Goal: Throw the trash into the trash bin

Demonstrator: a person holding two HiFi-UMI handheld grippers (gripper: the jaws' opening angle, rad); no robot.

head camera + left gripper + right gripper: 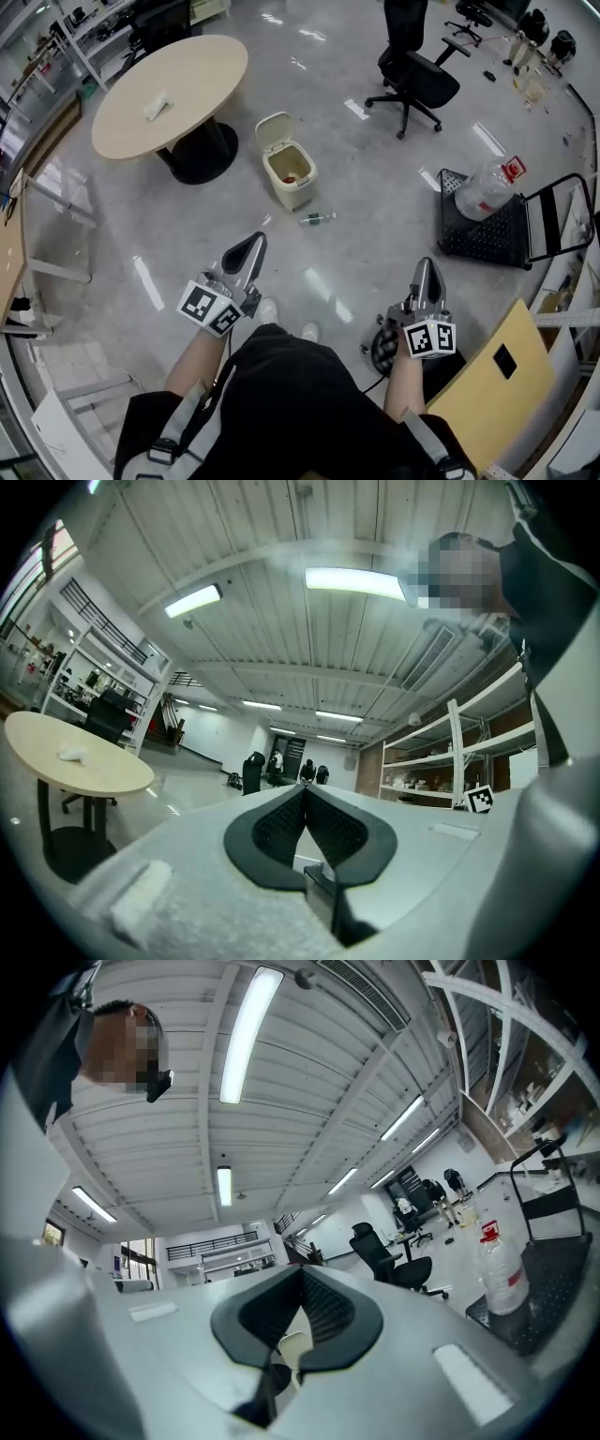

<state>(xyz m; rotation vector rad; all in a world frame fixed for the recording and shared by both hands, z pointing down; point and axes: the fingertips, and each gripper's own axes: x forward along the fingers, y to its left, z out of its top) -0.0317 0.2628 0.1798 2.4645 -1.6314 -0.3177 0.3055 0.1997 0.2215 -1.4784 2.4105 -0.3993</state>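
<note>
A cream trash bin (289,174) stands on the floor with its lid up and something small and red inside. A small bottle (317,218) lies on the floor just right of it. A crumpled white tissue (157,106) rests on the round table (202,70); the left gripper view shows this tissue (71,753) too. A large clear bottle with a red cap (485,190) lies on a black cart, and it stands out in the right gripper view (498,1274). My left gripper (253,246) and right gripper (427,270) are held level in front of the body, well short of the bin. Both are shut with nothing between the jaws.
The black cart (480,234) is at the right. A black office chair (417,80) stands behind it. A tan board (487,384) leans at the lower right. Shelving lines the left edge and the right wall.
</note>
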